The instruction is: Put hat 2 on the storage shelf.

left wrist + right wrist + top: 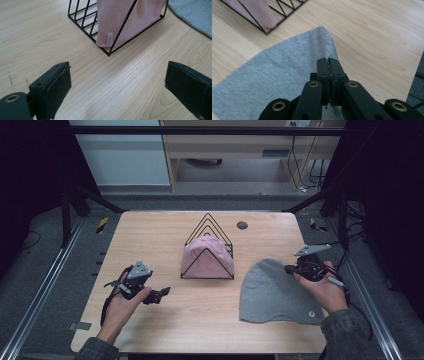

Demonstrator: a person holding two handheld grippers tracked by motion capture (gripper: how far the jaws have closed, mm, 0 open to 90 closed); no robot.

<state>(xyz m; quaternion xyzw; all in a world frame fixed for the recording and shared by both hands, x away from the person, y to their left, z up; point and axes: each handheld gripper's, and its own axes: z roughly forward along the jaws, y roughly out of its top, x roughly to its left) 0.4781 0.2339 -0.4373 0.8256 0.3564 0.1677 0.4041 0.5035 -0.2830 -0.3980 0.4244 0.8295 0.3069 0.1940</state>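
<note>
Grey knitted hat [272,292] shown lying flat on the right part of the light wooden tabletop [200,310], its rounded crown toward the far side and a small round tag near its near right corner. The right gripper [290,268] is held at the hat's upper right edge; in the right gripper view its jaws are seen pressed together on a pinched fold of the grey fabric [287,75], which is drawn up into a small peak just ahead of the gripper [330,61]. The rest of the hat is spread on the wood.

At the middle of the tabletop a black wire rack [207,245] of triangular frames is placed, and a pink knitted hat [206,257] is lodged upright inside it (a small label is visible at its lower edge in the left gripper view [110,39]). The rack and the grey hat are near each other but apart.

The left gripper [162,292] is held low over the bare wood at the left, near side of the rack, with its jaws spread wide and nothing between them [117,87]; the rack's corner [109,53] is seen ahead of it
</note>
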